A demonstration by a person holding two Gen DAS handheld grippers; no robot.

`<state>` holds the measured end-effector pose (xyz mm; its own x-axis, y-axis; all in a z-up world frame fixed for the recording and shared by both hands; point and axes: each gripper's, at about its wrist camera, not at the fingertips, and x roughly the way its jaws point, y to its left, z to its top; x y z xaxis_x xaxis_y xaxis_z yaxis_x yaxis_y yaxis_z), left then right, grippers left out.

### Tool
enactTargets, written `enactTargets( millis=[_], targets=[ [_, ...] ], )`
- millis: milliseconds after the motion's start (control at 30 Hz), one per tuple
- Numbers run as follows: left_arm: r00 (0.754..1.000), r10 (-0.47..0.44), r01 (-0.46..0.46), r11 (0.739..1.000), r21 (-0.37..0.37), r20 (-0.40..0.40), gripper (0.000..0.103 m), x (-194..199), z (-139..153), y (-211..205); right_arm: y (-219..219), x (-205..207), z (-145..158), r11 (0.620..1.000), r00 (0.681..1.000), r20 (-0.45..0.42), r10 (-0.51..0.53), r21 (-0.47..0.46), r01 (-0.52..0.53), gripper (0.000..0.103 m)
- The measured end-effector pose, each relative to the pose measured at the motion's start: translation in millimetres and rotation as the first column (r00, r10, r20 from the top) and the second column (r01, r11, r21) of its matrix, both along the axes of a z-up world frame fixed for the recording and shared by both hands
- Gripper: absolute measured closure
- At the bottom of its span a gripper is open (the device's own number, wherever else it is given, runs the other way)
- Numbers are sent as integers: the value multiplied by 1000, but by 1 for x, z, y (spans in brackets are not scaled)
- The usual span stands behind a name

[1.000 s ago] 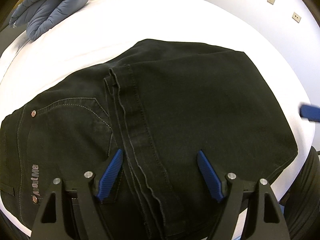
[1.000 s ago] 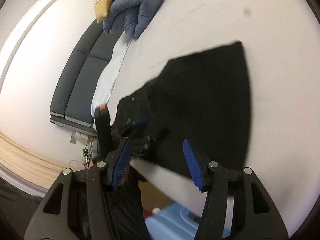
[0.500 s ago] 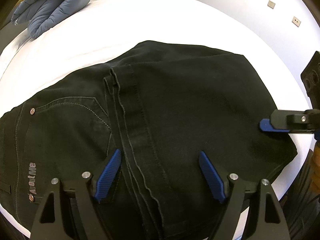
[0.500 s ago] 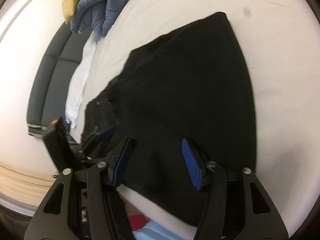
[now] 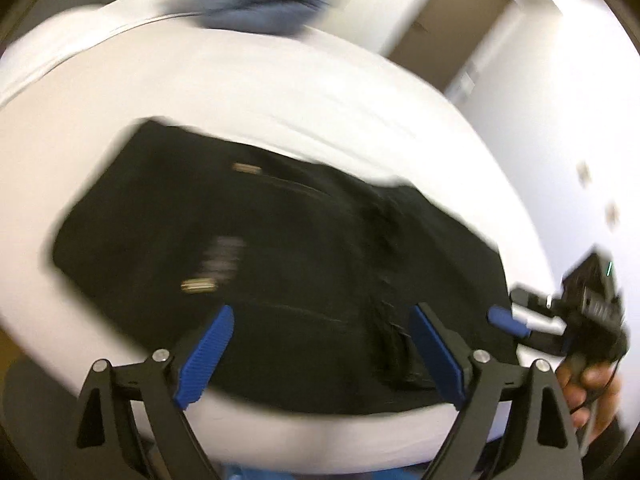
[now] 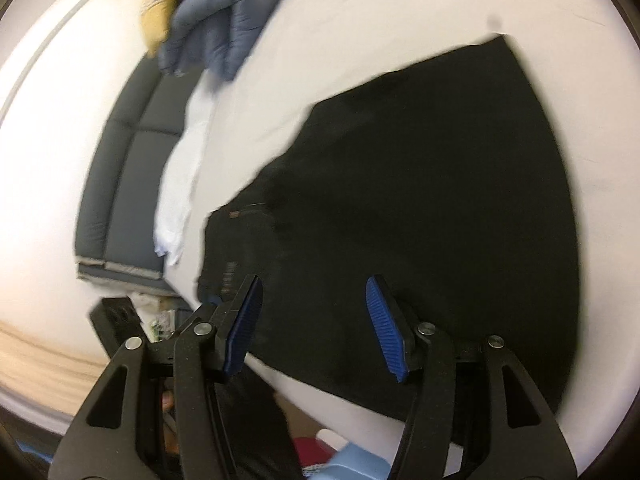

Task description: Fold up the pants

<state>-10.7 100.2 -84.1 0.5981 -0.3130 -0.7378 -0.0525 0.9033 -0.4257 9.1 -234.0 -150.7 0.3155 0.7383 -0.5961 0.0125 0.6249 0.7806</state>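
From the left wrist, the black pants (image 5: pixel 280 264) lie folded into a compact block at the bed's (image 5: pixel 280 92) near edge, the left tongs (image 5: pixel 320 352) released above them. From the right wrist, the right tongs (image 6: pixel 316 320) hang released over the same flat bundle, so little folding seems left.

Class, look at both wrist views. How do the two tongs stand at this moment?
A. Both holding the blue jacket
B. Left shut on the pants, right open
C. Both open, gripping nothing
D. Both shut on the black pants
C: the left tongs and right tongs show blue pads spread wide above the black pants, with no cloth between them.
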Motion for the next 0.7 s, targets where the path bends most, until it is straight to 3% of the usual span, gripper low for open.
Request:
enactTargets(
  millis=[100,267,333,433,700],
  targets=[
    [986,164,-164,980,-111,-4,12,-15,3,59,29,12,2,998,999,-5,48,30,-48,49],
    [939,336,-343,896,-281,-75,12,-30,-18,128,71,32,-9,991,994,-41,105,91,-101,49],
    [928,358,-372,861,-347,-108,12,-31,-31,140,77,36,-13,989,993,-54,103,113,-96,49],
    [926,350,-378,829,-412,-146,12,-25,-48,137,83,43,-20,986,992,-79,95,145,-83,49],
    [923,340,-383,777,-499,-179,14,1,-67,136,85,54,-26,986,986,-127,106,139,-88,49]
  ],
)
